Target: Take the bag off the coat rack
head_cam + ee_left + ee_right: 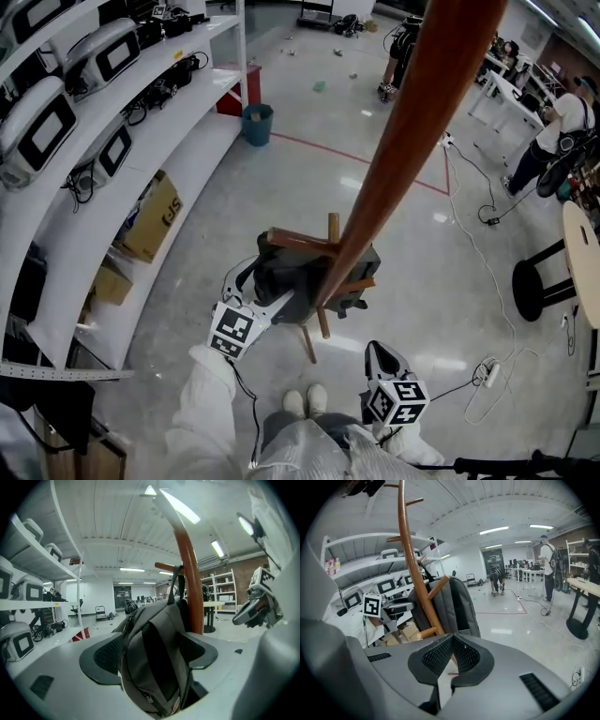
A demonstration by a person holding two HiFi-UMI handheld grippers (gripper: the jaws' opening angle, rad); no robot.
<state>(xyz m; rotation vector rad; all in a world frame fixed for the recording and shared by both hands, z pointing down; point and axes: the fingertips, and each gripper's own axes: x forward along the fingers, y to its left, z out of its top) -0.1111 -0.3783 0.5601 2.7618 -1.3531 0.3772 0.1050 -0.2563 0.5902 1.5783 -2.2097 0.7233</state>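
My left fingers (102,657) stand open around the grey backpack (159,667), tight against the coat rack (403,141) pole and pegs (298,240); right fingers (466,656) closed, empty.

Lighting: bright, even, cool white, from ceiling strip lights (176,506); pale glare patches on the glossy floor (309,159), shadows faint and soft. Optics: strong fisheye bending in both gripper views, with black rounded corners; head view bowed at its edges. Focus: coat rack pole (412,122), close to the head camera, soft-edged.
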